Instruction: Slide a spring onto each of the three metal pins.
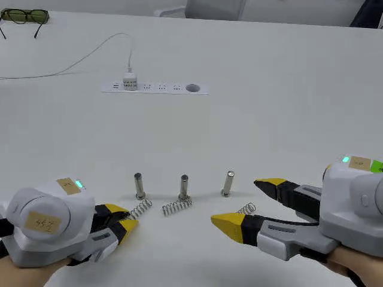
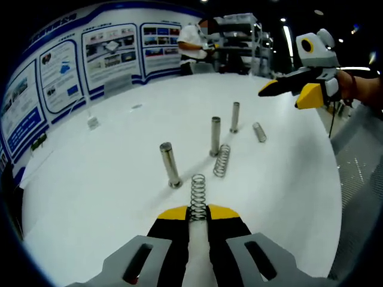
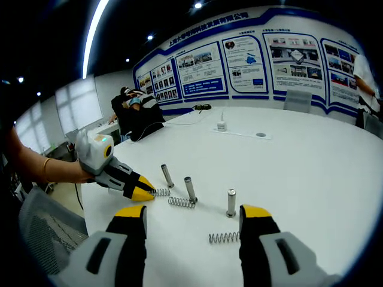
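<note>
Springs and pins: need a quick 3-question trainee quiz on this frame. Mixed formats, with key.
1. True or false: one of the metal pins already carries a spring.
2. The right gripper is: A) shut on a pin; B) open, with a spring lying ahead between its jaws; C) shut on a spring.
3. Going by the row in the head view, which spring has its end between the jaws of the left gripper?

Key
1. False: all three pins stand bare.
2. B.
3. The leftmost spring.
</note>
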